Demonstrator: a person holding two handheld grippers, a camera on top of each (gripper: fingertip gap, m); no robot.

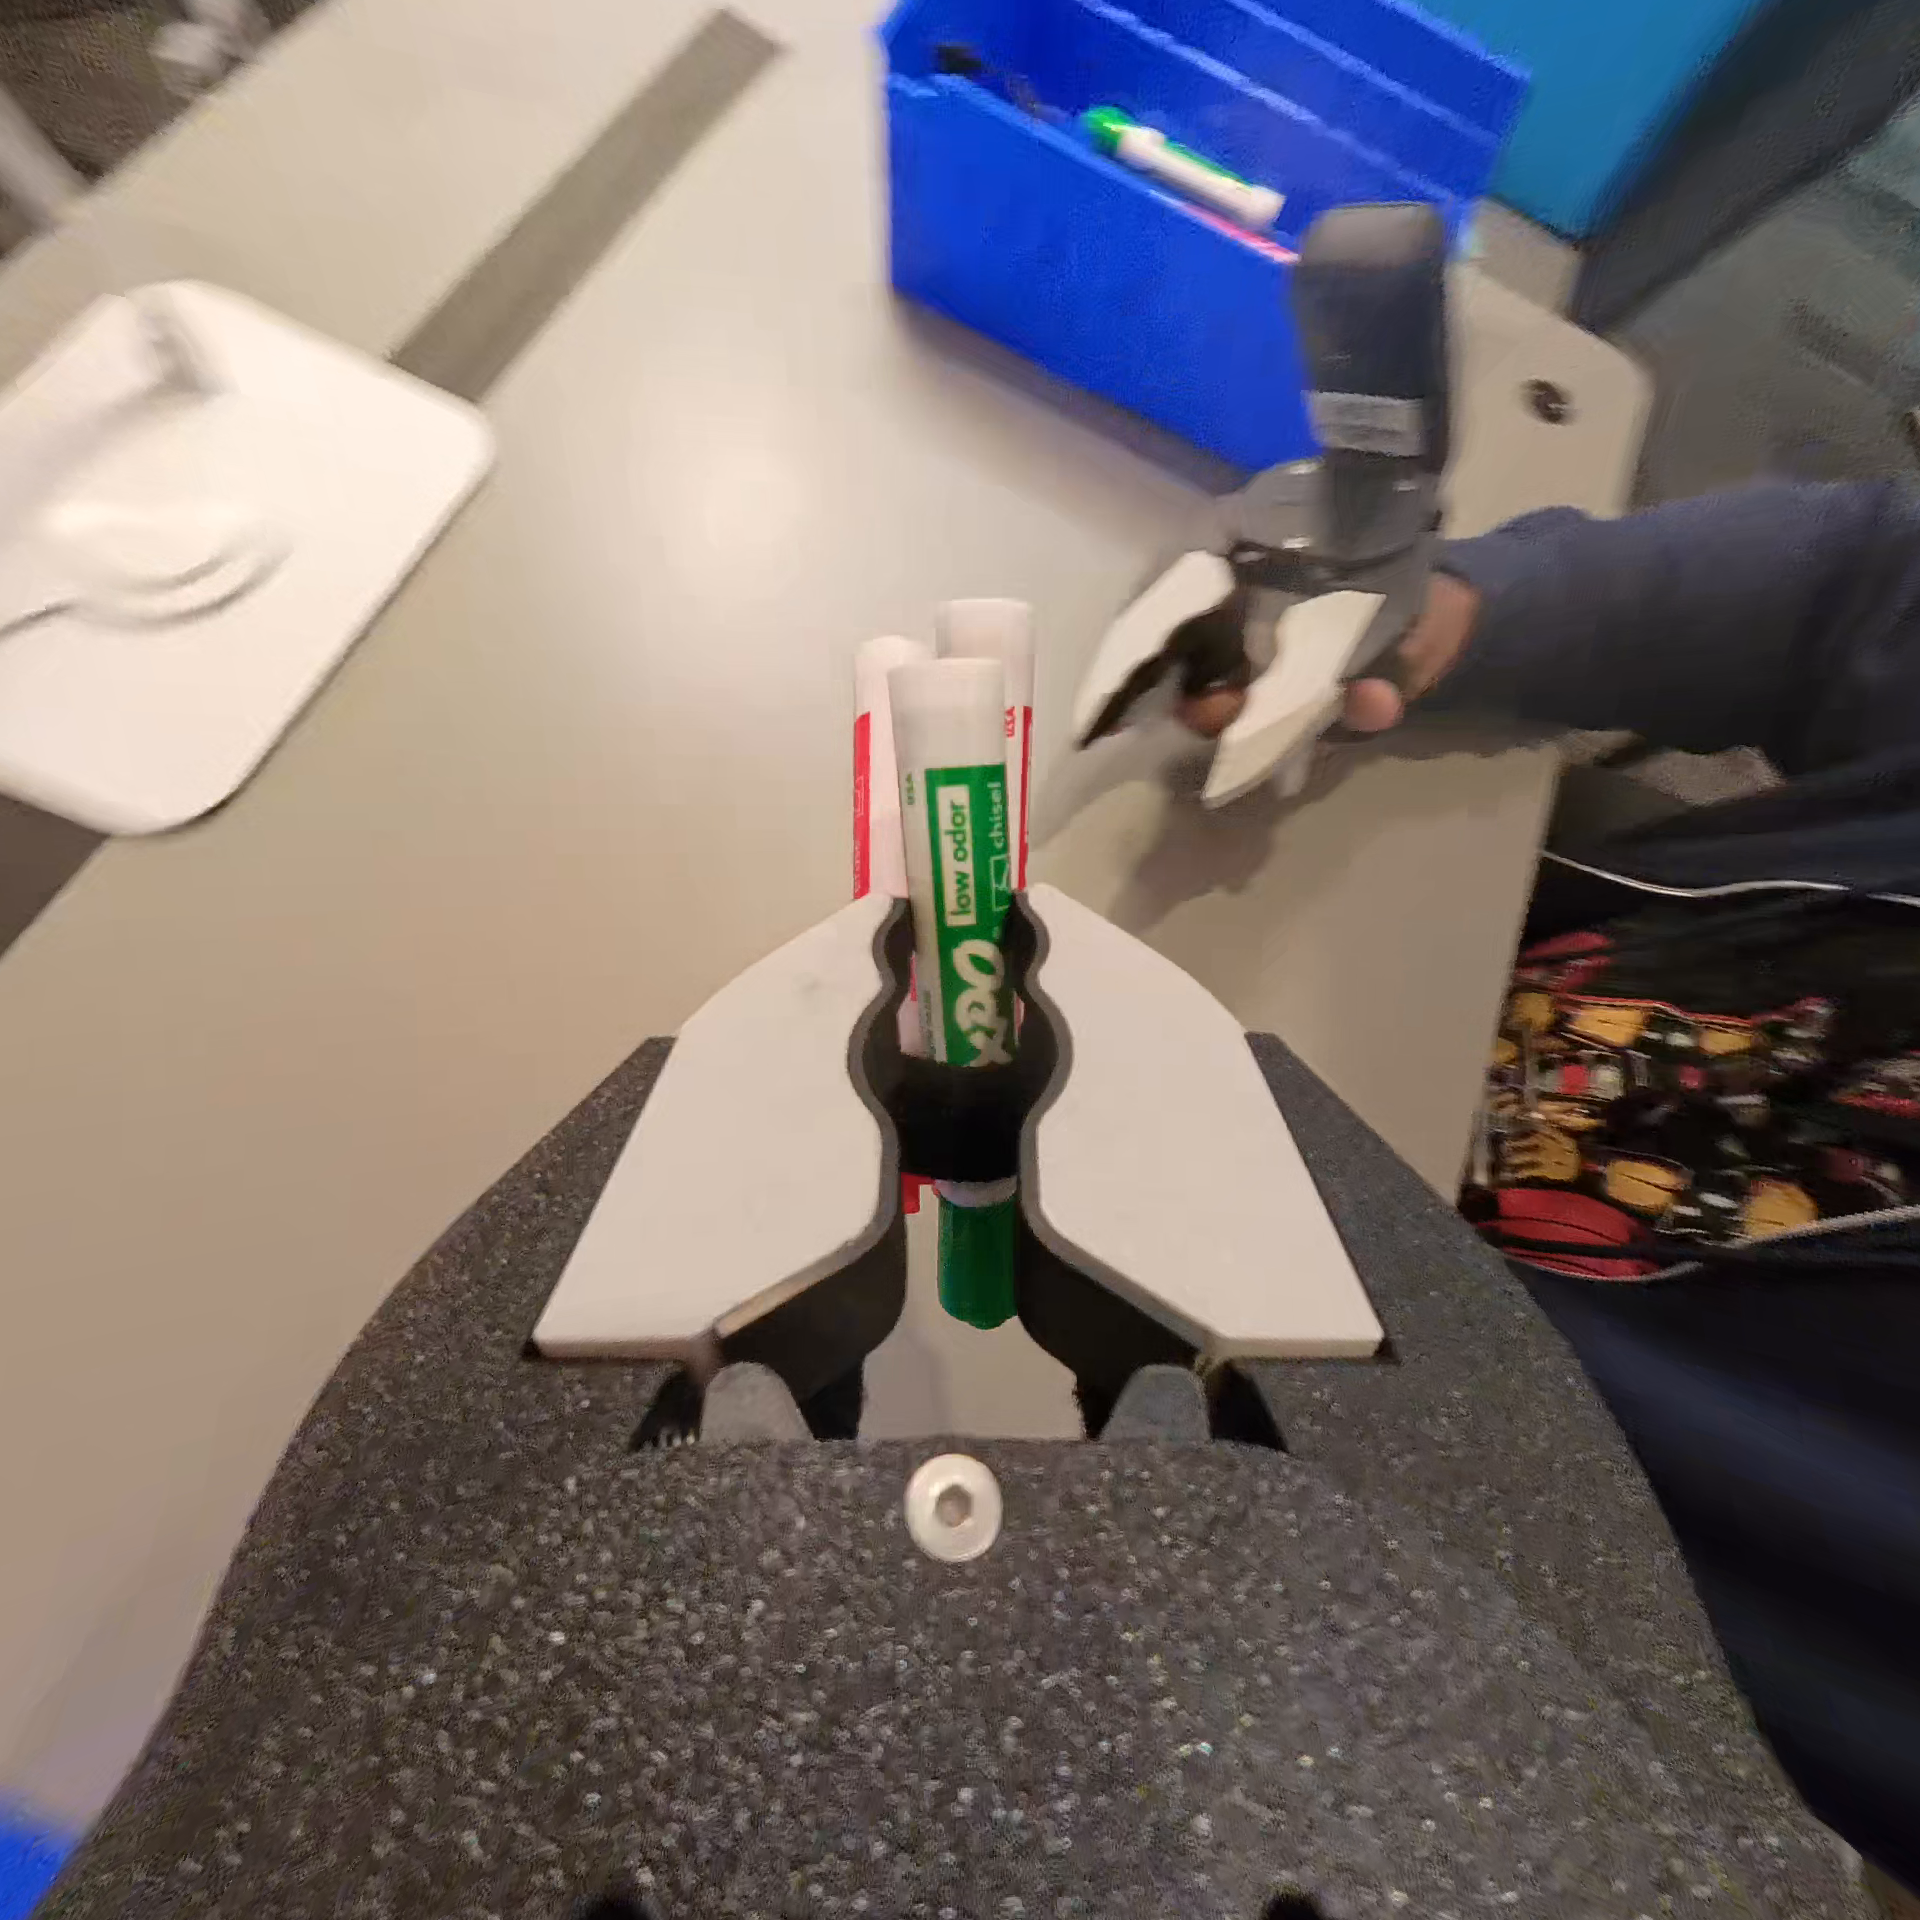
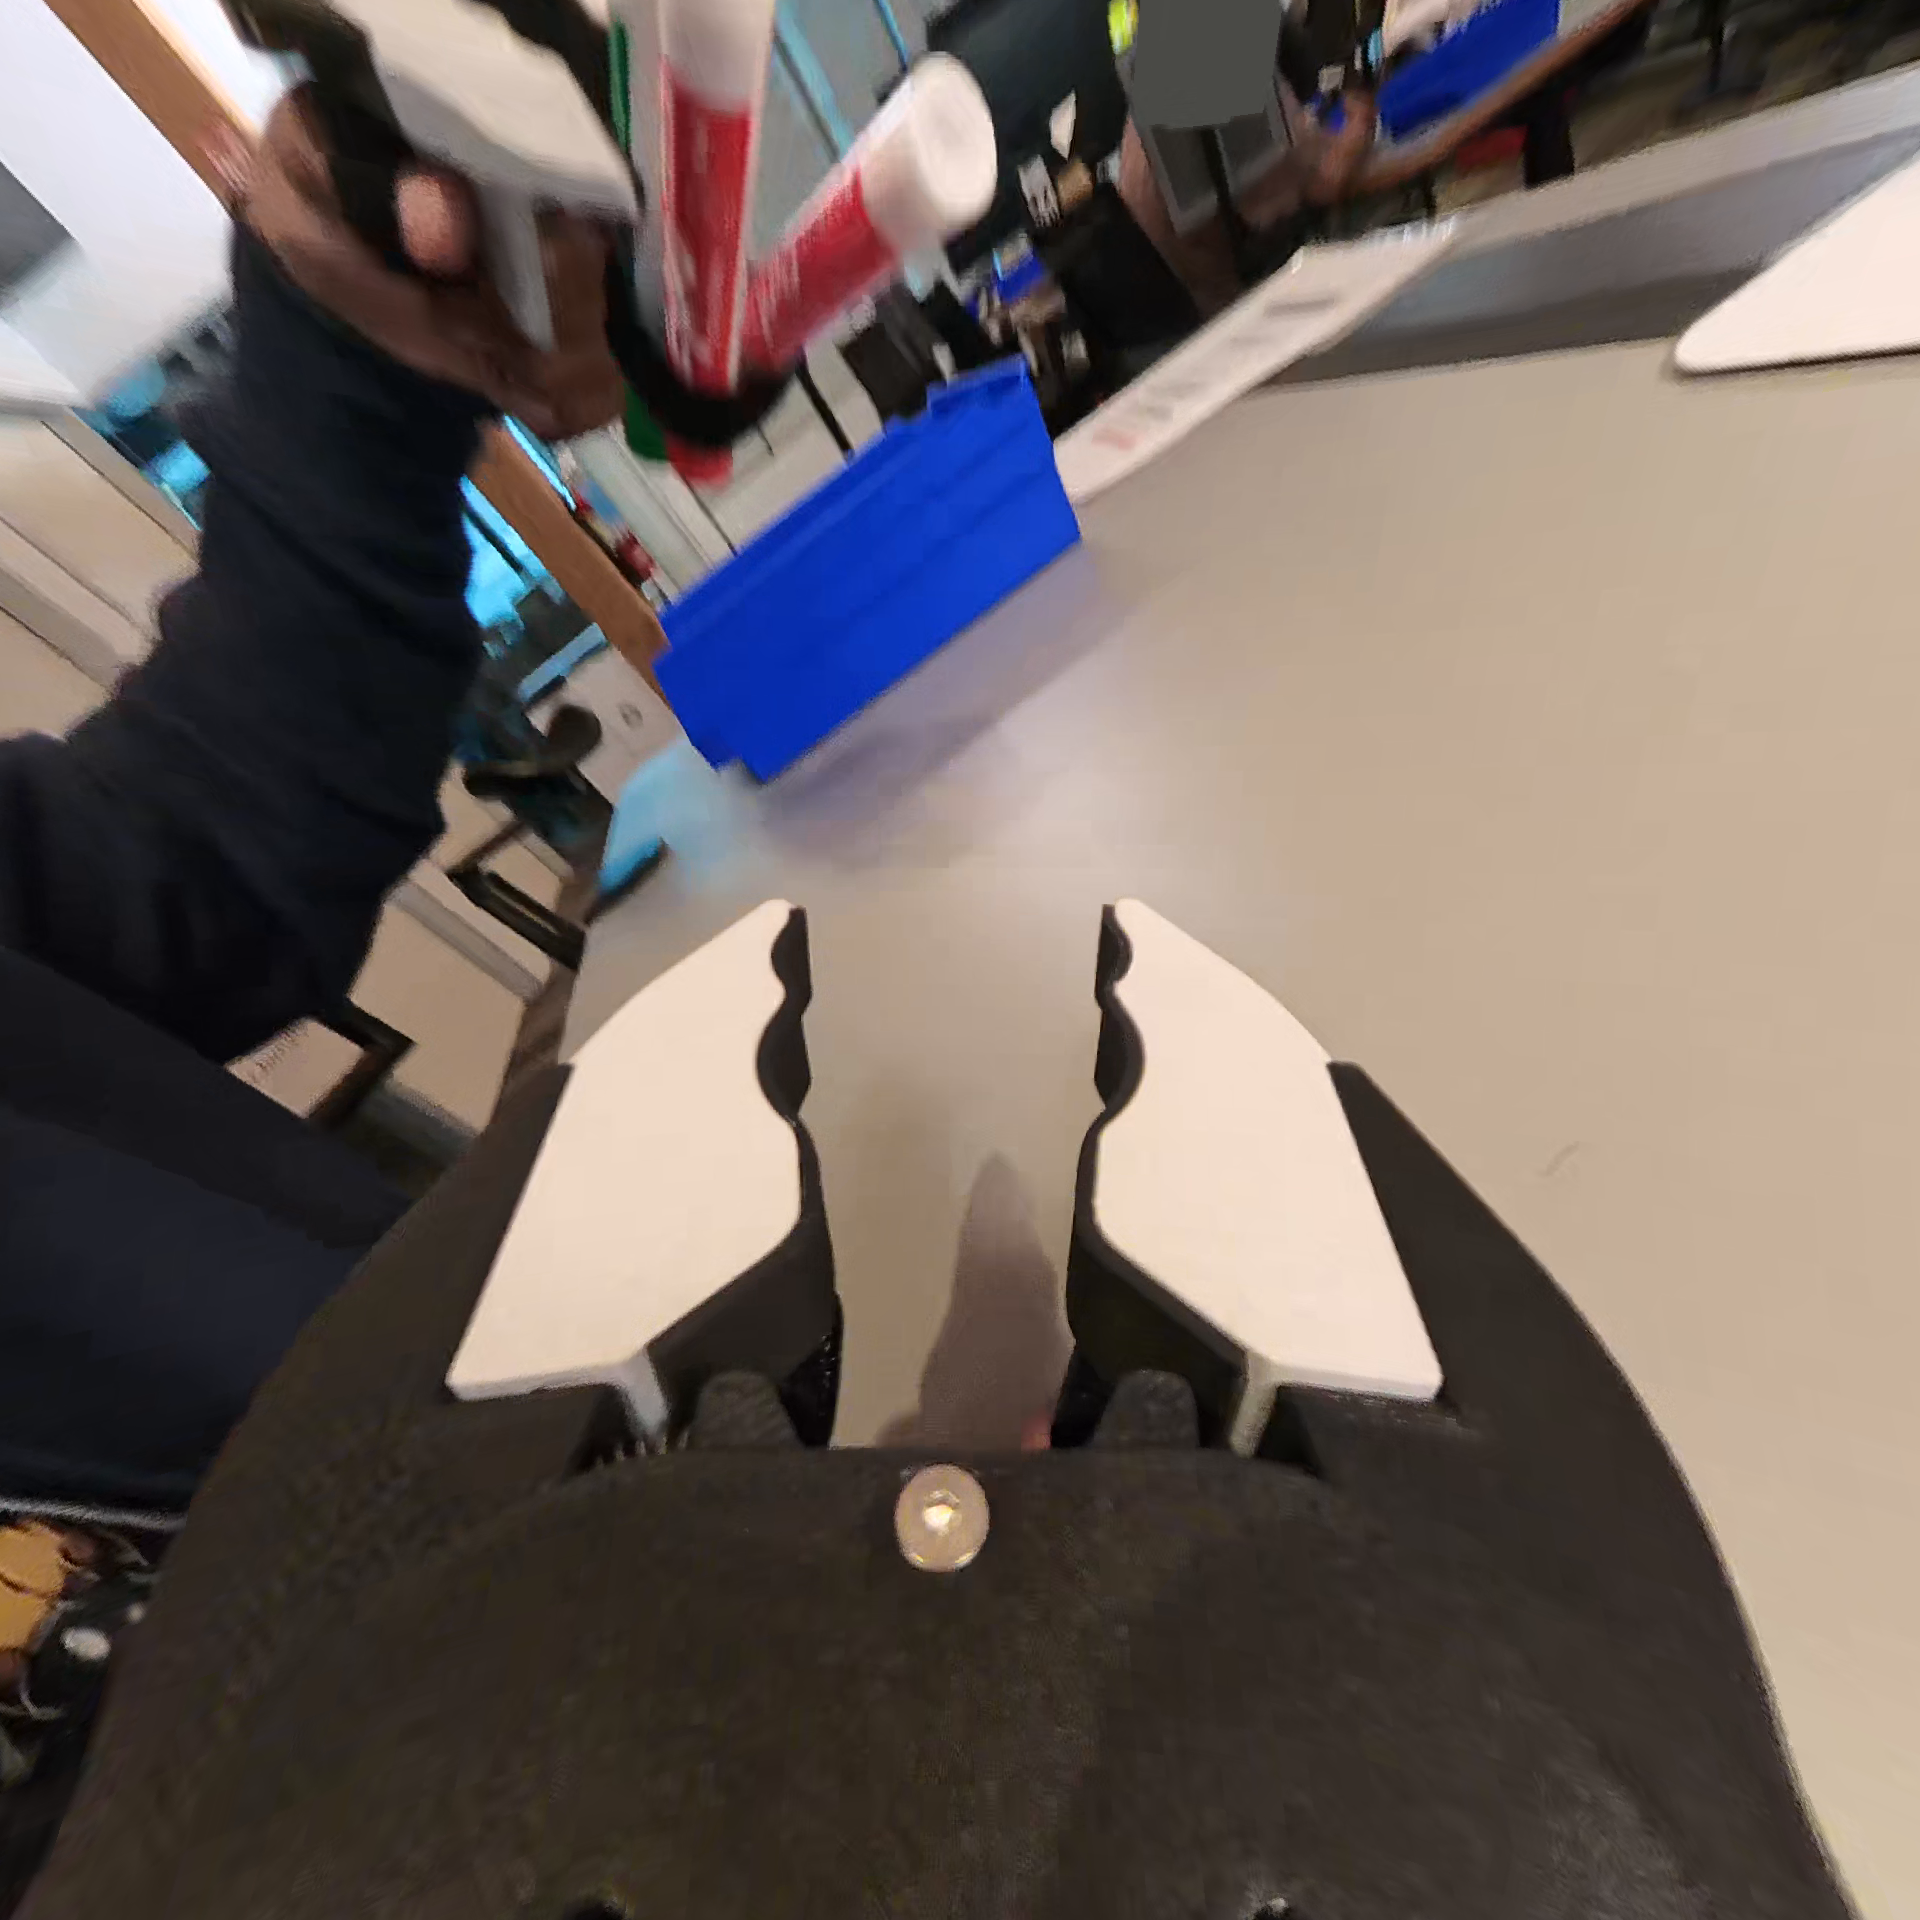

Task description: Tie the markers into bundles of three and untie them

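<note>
My left gripper is shut on a bundle of three markers, one green and two red, held together by a black band low between the fingers. The bundle points away from me, above the grey table. In the right wrist view the same bundle shows blurred at the top left, in the other gripper with a hand around it. My right gripper is open and empty just above the table; it also shows in the left wrist view, to the right of the bundle.
A blue bin with a green marker inside stands at the far side of the table; it also shows in the right wrist view. A white tray lies at the left. The person's dark sleeve reaches in from the right. The grippers' ends are close to 15 cm from one another.
</note>
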